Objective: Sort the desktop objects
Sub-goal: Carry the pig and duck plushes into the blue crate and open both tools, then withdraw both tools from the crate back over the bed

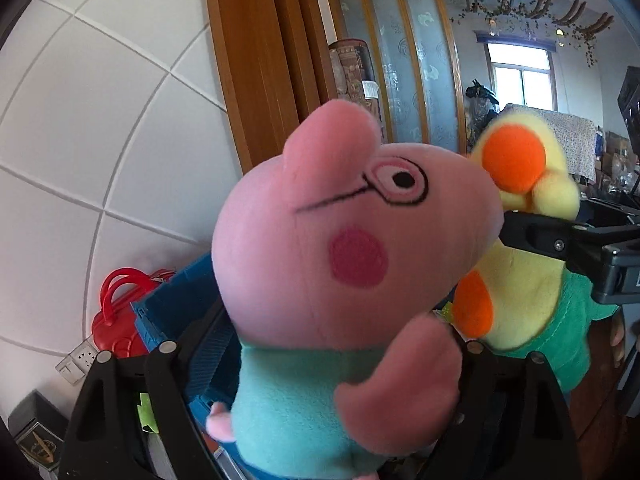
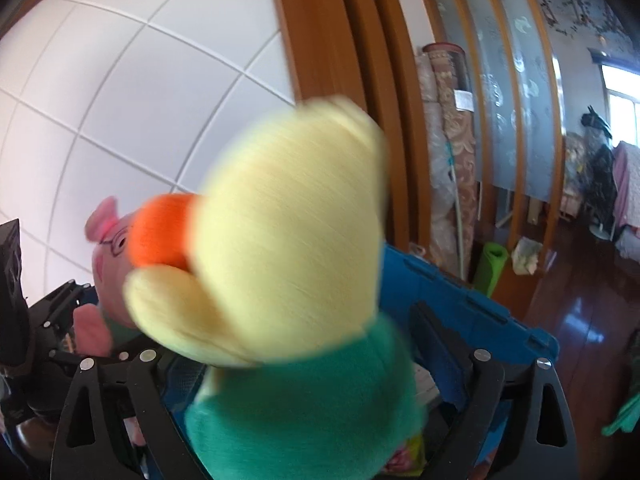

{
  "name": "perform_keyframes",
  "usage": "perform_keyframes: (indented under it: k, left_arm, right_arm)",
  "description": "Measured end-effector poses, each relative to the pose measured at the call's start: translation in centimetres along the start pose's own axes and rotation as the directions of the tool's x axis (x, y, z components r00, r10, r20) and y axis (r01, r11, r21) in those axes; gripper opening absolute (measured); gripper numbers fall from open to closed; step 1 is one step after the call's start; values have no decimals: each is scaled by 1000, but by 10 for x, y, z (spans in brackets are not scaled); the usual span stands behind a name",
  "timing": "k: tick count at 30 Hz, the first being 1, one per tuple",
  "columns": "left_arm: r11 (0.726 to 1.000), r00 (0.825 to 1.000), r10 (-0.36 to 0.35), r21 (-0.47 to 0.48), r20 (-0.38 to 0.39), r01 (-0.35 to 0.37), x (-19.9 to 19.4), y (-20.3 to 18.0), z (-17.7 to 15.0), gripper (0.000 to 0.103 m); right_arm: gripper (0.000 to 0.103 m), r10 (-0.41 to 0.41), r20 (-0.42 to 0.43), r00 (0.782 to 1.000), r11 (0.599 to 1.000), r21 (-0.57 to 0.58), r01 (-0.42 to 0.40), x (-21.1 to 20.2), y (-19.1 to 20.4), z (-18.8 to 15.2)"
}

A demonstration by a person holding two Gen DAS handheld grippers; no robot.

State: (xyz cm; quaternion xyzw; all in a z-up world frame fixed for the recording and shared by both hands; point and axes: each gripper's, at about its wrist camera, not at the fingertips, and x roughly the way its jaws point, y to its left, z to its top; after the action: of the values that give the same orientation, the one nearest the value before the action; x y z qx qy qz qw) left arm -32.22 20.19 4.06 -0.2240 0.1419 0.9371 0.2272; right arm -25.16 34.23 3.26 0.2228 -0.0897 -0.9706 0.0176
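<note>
The pig toy (image 1: 340,280) fills the left wrist view, its legs cut off by the bottom edge, and it hides most of the blue crate (image 1: 176,320) behind it. The duck toy (image 2: 288,280) is smeared with motion blur in the right wrist view; whether either toy is pressed by the fingers cannot be told.

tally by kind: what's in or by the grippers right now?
Plush toys: 2, pink pig between the left gripper fingers, yellow duck between the right gripper fingers
Blue crates: 1
Red toy cases: 1
Total: 4
</note>
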Motion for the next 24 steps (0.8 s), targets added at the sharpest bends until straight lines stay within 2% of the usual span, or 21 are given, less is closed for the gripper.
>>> perform_keyframes:
  k: [2,5,7,10,12,18,24]
  left_arm:
    - [1000,1000,-18,-7,7,18,4,5,-2,88]
    - [1000,999,4,-1,35,-4,9,0,3,89]
    - [1000,999,-2,4,55,2,-25,5,-17,91]
    - [1000,995,-3,-7,100,4,-44,10,-18,98]
    - [1000,995,-10,-8,103,11,-51,8,-15,99]
    - [999,993,33,-25,110,-30,-64,15,-26,99]
    - [989,985,125,-96,119,-114,-93,32,-68,99]
  right_arm:
    - [103,-4,2,1000,999,32,4,2,-10,4]
    - [103,-4,25,1000,999,45,3,-8,-17,5]
    - [103,-5,34,999,999,42,4,-16,-17,4]
    - [103,3,50,999,999,43,-5,-28,-17,3]
    - [103,23,55,998,999,42,-26,-35,-15,0]
    - [103,81,79,994,996,29,-83,-57,-3,-12]
    - [103,158,96,983,987,-1,-158,-76,19,-36]
